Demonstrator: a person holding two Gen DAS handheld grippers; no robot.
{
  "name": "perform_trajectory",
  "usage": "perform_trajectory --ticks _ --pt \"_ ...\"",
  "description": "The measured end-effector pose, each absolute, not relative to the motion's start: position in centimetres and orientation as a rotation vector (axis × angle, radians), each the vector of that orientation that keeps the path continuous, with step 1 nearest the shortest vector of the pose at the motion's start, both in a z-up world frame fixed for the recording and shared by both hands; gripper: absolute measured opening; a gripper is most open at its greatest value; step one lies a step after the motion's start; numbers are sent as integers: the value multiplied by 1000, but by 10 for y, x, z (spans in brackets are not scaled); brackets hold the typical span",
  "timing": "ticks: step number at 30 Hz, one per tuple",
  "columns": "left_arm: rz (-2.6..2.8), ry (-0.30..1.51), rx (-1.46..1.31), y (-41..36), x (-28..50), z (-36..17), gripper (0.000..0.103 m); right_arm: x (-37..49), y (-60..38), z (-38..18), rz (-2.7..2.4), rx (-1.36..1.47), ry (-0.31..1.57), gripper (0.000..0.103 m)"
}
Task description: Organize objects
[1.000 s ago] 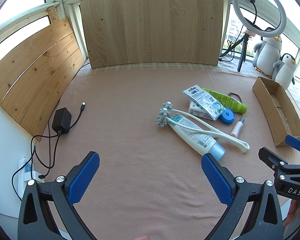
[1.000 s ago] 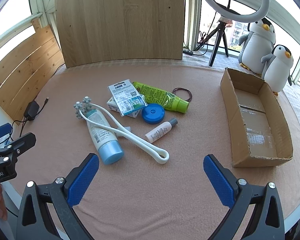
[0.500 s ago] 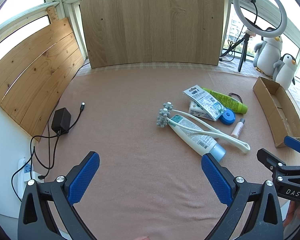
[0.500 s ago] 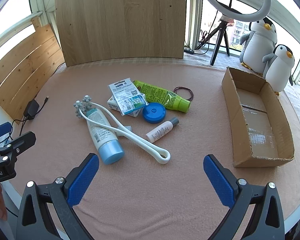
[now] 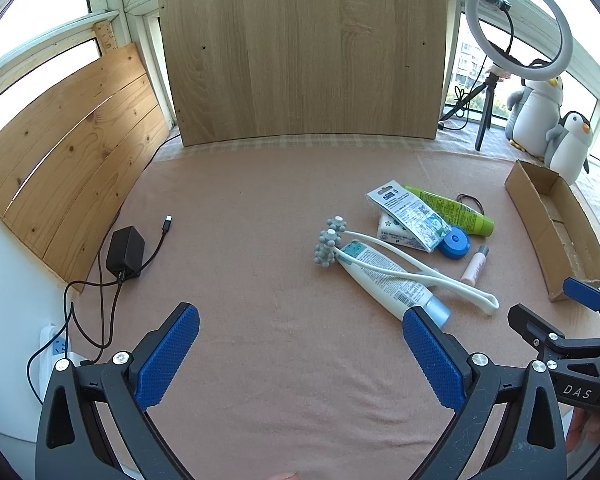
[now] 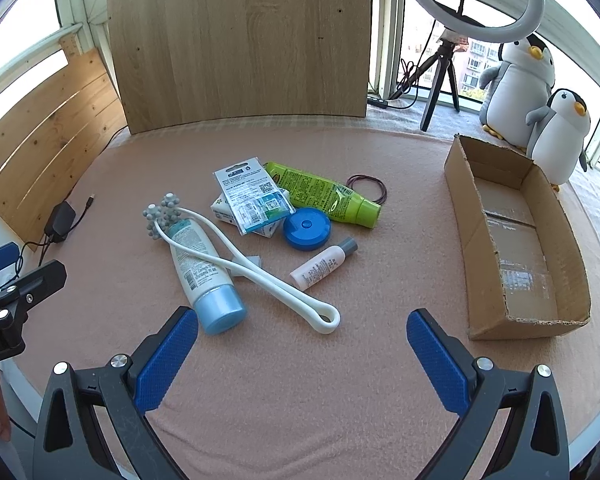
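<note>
Pink cloth covers the bench [image 6: 284, 400], where a white tube with a pale blue cap [image 6: 204, 276], a white two-armed massage roller [image 6: 260, 276], a green tube [image 6: 324, 194], a round blue case [image 6: 306, 228] and a small white bottle [image 6: 322, 266] lie clustered. An open cardboard box [image 6: 516, 240] sits well apart, to their right. Left tongs [image 5: 300, 354] and right tongs [image 6: 302, 356] hover spread, holding nothing.
</note>
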State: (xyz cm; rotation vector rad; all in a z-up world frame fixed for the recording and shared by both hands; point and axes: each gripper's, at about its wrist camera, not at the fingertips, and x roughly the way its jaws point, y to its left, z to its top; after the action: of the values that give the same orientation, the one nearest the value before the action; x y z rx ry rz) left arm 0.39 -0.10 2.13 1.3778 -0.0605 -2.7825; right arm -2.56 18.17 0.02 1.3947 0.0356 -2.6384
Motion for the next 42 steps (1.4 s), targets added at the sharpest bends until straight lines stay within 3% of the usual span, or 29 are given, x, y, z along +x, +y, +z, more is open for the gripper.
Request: perform_trajectory --ticks 11,18,22,25,28,30,32,34,39,42 --pt "-2736 36 1405 -32 -3 6 103 -24 147 -46 -2451 1431 111 103" --pt "-2642 107 1456 -68 -5 -28 103 -38 107 -89 -2356 1421 311 101" --pt "-2609 150 1482 -88 -5 -45 103 -51 104 -96 -2357 1382 326 98" --pt "-2594 193 1519 -100 -8 -60 103 -57 102 -94 -2349 1338 330 88" --pt "-2592 255 1564 -104 -15 -74 103 -62 99 -93 -2343 1303 335 68" --pt "-2601 308 1609 -101 -20 -82 103 -60 96 -91 -2328 1284 346 49" --pt "-2600 409 1690 -94 -26 -91 103 -56 91 -90 -2304 1275 357 42" --pt "-2582 470 1771 -84 -32 -102 103 -47 88 -90 -2285 1266 365 41" --pt "-2593 380 1829 -52 -35 -116 103 -8 80 -90 -2205 1214 413 41" --pt "-2597 418 1844 -45 -36 -117 103 20 80 -91 -2173 1173 474 41"
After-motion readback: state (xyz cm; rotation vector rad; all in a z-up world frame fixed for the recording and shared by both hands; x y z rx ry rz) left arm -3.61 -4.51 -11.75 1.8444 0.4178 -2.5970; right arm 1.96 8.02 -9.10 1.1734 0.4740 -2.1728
